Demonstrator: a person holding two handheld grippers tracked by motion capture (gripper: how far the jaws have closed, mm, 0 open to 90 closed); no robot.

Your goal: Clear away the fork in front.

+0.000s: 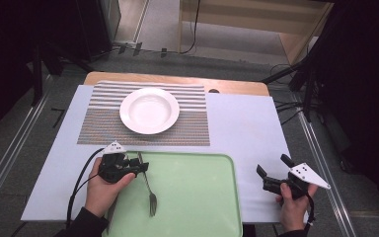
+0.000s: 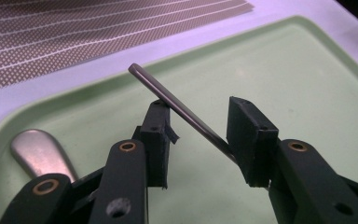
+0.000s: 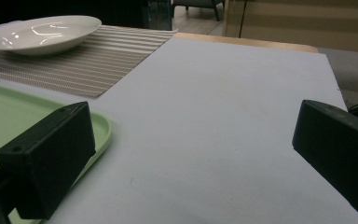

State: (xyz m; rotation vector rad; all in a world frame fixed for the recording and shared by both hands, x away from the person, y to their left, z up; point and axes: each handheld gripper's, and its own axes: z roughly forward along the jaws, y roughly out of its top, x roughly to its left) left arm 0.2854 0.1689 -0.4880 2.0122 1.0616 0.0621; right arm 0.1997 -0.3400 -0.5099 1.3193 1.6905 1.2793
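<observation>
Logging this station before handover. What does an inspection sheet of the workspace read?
Surface: pale sheet over a wooden table.
Job's things: fork on green tray, handle between left tongs.
Clutter: white plate on striped placemat; second metal handle on tray.
Grippers: left tongs part closed, grip unclear; right tongs open, empty.
Cables: black cable trails from left hand.
Surroundings: grey floor, wooden furniture behind.

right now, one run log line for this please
left gripper: fingers straddle thin metal fork handle, gap visible | fork on pale green plastic tray | right gripper: open, holding nothing
</observation>
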